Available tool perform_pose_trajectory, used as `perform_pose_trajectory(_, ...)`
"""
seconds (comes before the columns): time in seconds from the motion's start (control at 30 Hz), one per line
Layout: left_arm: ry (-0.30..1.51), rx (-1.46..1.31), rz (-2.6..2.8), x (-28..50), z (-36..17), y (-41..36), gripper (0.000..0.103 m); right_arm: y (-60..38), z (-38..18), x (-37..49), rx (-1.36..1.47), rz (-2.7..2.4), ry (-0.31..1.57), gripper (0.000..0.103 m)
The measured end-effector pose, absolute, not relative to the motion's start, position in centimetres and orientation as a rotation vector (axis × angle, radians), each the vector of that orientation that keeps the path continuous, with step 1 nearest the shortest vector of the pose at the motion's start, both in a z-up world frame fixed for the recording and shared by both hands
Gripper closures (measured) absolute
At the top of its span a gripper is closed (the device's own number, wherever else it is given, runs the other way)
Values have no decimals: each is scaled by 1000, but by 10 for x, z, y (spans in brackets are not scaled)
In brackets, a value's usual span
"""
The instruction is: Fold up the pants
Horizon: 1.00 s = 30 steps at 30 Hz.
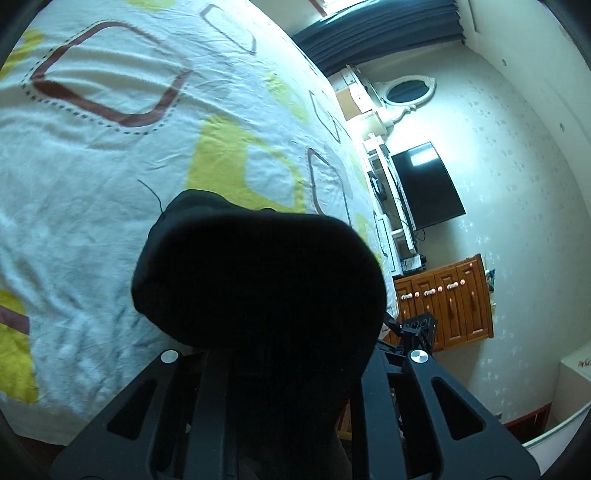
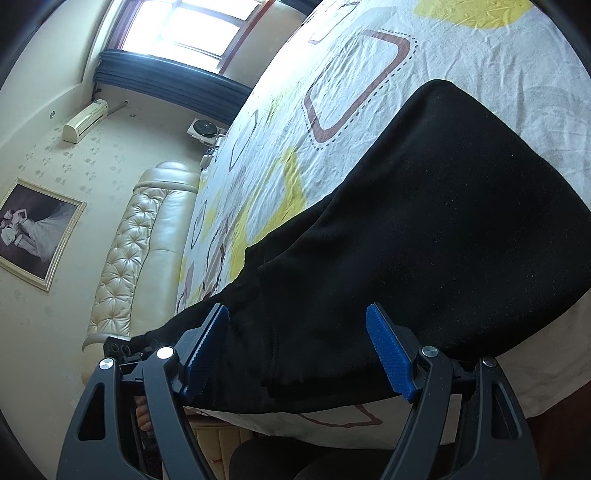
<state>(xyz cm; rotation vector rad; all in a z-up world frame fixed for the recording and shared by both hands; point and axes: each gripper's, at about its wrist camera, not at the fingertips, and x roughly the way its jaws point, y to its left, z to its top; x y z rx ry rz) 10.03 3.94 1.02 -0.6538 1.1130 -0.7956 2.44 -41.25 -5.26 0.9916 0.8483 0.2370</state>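
- The black pants [image 2: 424,236] lie on the bed [image 2: 461,48], spread over its near part with one edge running along the near edge of the mattress
- In the right wrist view the right gripper [image 2: 299,350] has its jaws wide, the blue pads [image 2: 388,354] standing apart over the near edge of the pants, one pad at either side of a stretch of fabric; I cannot tell whether the pads touch the cloth
- In the left wrist view a rounded bunch of the pants [image 1: 258,273] covers the left gripper [image 1: 280,354] where its fingertips would show, so I cannot tell how its jaws stand, though the fabric appears draped on or held at them
- A loose thread [image 1: 151,194] sticks up from the far left of that bunch
- The sheet [image 1: 110,155] is white with yellow patches and brown rounded squares, and it is wrinkled
- Right of the bed in the left wrist view: a dark television [image 1: 428,184] on the wall, a wooden cabinet [image 1: 447,299] below it, an oval mirror [image 1: 408,90] farther off
- Left of the bed in the right wrist view: a cream tufted headboard [image 2: 136,243], a framed photograph [image 2: 33,232], an air conditioner [image 2: 85,120], a bright window [image 2: 192,26]
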Motion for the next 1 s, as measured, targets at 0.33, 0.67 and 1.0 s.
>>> perform_pose_trajectory(0.33,1163,-473,-979,109,45,-165,89,-427,-38,23,975,210,780,27)
perform_pose_trajectory(0.67,1309,-350,-879,113,-28,-287,88,-468,-43,16,1051,114,718,27)
perform_pose_trajectory(1.0,1214,-331,-898,96,4,-296,37,-493,-42,10,1167,145,629,22)
